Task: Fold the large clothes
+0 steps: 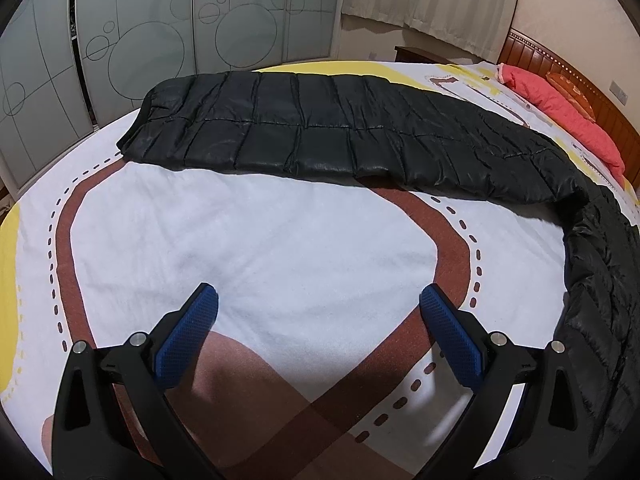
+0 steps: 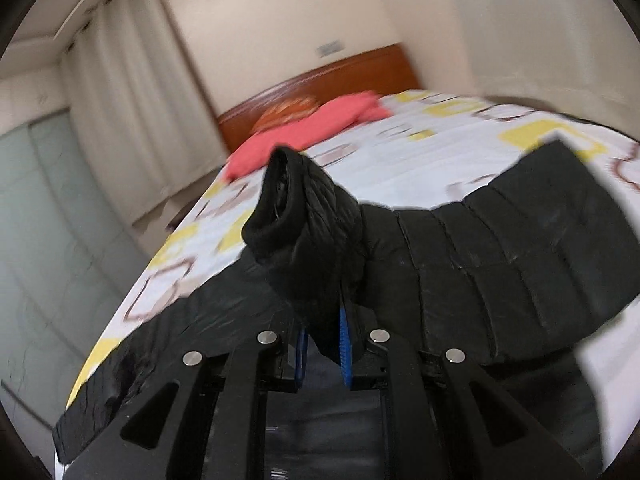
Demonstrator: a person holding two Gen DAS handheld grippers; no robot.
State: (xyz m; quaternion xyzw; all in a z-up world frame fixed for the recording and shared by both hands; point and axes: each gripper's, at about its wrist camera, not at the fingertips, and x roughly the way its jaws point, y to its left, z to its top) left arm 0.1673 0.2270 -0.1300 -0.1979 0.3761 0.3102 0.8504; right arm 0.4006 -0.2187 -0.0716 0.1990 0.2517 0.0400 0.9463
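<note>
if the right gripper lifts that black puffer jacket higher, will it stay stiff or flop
Probably flop: the jacket already drapes and bends where the right gripper pinches its sleeve. Its shiny shell looks slippery. Quilted padding suggests it's light for its bulk.

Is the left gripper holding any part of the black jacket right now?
No. The left gripper is open over the bare bedsheet, with the black jacket lying farther away, untouched.
</note>
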